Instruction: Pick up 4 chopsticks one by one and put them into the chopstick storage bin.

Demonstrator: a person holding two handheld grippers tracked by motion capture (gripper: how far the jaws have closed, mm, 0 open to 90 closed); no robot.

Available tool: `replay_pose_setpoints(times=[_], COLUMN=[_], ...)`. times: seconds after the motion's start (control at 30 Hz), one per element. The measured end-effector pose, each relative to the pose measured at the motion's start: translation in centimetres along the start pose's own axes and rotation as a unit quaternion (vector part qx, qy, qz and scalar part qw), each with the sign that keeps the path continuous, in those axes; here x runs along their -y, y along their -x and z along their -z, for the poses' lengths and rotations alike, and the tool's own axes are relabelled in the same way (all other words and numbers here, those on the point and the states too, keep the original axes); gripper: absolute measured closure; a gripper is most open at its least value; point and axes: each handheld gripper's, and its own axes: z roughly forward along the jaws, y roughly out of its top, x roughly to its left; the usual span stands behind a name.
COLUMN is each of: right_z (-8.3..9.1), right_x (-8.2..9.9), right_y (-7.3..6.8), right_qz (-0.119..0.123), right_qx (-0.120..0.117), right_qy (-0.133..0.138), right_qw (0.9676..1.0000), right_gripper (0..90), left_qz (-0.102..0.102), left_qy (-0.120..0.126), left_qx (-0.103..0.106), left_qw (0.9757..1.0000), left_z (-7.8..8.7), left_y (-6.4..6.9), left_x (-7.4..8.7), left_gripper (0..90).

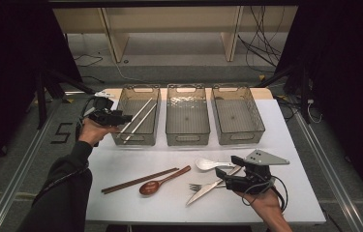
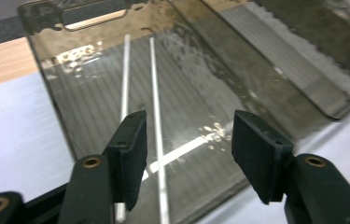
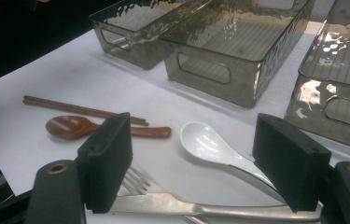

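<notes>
My left gripper hangs over the near left edge of the left clear bin and is open, with nothing between its pads. Two silver chopsticks lie inside that bin. Low over the front right of the table, my right gripper is open. Beneath and between its jaws lie a metal knife, a fork and a white spoon; the pads press on none of them.
A middle bin and a right bin stand empty in a row with the left one. Wooden chopsticks and a wooden spoon lie at the front centre of the white table.
</notes>
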Motion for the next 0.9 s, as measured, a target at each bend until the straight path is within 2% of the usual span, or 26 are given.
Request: replay_pose_setpoints(times=[0.37,0.53,0.73,0.9], right_z=[0.1,0.2,0.2,0.3], right_x=[-0.1,-0.1,-0.1,-0.2], right_y=[-0.1,-0.2,-0.1,-0.1], right_qz=[0.001,0.004,0.003,0.003], right_qx=[0.000,-0.001,-0.001,-0.001], right_qy=[0.000,0.002,0.005,0.006], right_qw=[1.0000,1.0000,1.0000,1.0000], right_gripper=[29.3,29.3,29.3,29.3], left_qz=[-0.030,-0.050,-0.061,-0.078], left_qy=[0.000,-0.017,-0.030,-0.042], left_qx=[0.026,0.035,0.041,0.042], left_qw=[0.9992,0.9980,0.9968,0.9951], left_z=[2.4,2.9,3.1,3.2], left_y=[2.4,3.4,4.1,4.8], left_x=[0.5,1.2,2.1,2.6], left_gripper=[31.8,28.8,25.8,24.4])
